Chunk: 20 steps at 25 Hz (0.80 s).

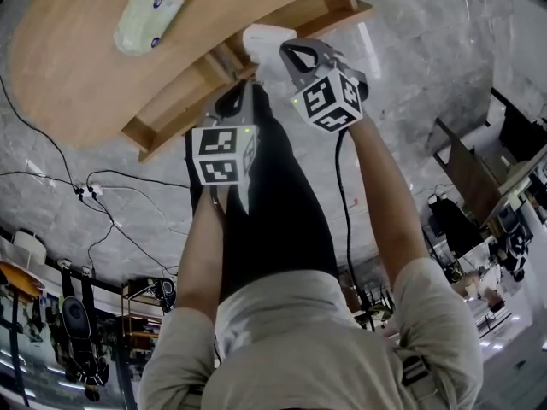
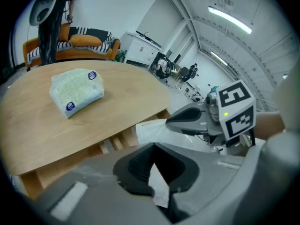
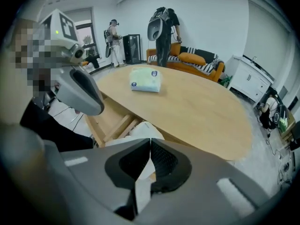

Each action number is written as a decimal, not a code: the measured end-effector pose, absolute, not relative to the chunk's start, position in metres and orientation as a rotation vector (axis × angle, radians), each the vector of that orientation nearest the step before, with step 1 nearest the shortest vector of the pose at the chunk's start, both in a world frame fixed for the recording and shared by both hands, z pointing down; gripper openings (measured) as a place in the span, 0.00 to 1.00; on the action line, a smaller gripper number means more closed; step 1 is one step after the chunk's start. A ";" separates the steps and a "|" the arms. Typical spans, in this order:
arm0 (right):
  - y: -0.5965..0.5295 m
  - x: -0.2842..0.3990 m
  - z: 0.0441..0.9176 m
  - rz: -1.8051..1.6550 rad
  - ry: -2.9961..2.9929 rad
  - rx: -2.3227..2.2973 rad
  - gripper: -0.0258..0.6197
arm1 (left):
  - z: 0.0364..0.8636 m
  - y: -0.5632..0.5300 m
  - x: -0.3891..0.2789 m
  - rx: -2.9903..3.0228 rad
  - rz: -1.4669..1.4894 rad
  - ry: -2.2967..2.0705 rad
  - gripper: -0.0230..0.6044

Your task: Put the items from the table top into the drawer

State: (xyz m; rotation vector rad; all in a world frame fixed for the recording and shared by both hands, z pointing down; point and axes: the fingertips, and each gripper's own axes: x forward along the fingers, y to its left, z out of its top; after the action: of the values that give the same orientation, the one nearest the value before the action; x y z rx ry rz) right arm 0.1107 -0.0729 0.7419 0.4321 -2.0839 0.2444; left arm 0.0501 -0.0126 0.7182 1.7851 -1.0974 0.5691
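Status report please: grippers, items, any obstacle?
Right gripper shut on white pack at open drawer. Left gripper shut. Tissue pack lies on table top. No obstacle seen.

A grey marbled floor (image 1: 427,84) with black cables (image 1: 111,195) trailing across it lies under the oval wooden table (image 3: 201,107). Beyond the table's far edge, an orange sofa (image 3: 197,59) and a white cabinet (image 3: 248,81) stand by white walls (image 3: 211,13). Strip lights (image 2: 229,20) glow on the ceiling.
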 end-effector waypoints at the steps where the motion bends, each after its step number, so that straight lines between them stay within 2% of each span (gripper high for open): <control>1: -0.075 0.112 0.748 0.236 -2.077 0.406 0.06 | 0.719 -0.015 0.053 1.784 0.570 -1.101 0.07; 20: -0.116 0.121 0.810 0.191 -2.034 0.284 0.06 | 0.747 -0.033 0.086 1.742 0.594 -1.087 0.07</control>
State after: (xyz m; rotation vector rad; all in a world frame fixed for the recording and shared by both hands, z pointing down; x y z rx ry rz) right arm 0.1214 -0.1162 0.8104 0.2835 -2.0337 0.1914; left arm 0.0864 -0.0334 0.7470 1.7420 -1.0874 0.5939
